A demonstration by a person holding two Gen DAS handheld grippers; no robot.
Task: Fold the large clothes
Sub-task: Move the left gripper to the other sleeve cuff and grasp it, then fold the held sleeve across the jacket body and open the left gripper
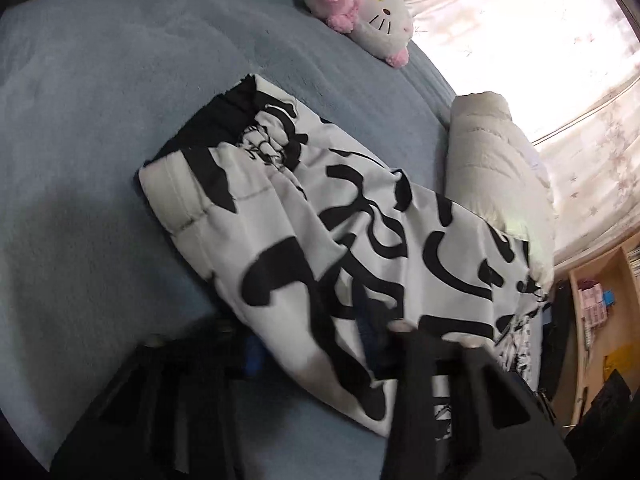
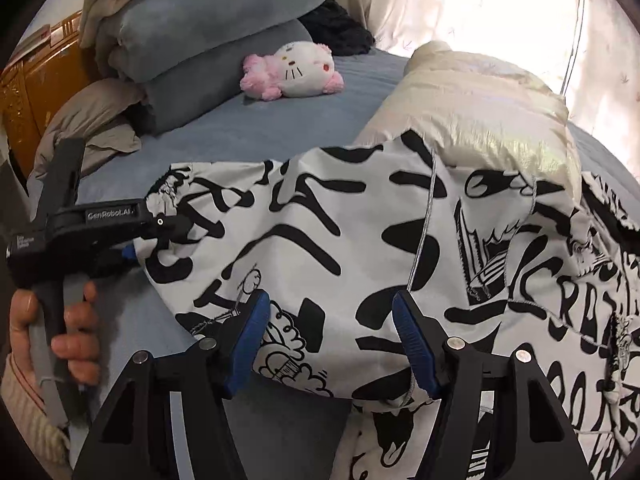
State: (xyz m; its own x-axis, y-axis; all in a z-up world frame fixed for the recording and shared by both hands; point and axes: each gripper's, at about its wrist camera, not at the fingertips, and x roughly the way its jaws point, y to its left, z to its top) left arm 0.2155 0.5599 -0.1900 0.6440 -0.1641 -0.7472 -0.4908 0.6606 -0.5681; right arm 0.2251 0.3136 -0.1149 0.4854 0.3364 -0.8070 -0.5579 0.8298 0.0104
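Note:
A large white garment with black graphic print [image 1: 320, 216] lies partly folded on the blue bed; it also fills the right wrist view [image 2: 360, 240]. My left gripper [image 1: 316, 336] is under a fold of the cloth, its blue pads mostly hidden; from the right wrist view [image 2: 160, 232] its fingers pinch the garment's left edge. My right gripper [image 2: 328, 340] is open, its blue pads [image 2: 412, 340] wide apart over the near edge of the garment, nothing clamped.
A cream puffer jacket [image 2: 480, 112] lies folded at the right, touching the garment. A pink and white cat plush [image 2: 296, 72] sits farther back. Grey folded blankets [image 2: 208, 40] are stacked at the headboard. The blue bedsheet [image 1: 100, 100] stretches left. A wooden shelf [image 1: 600, 312] stands beside the bed.

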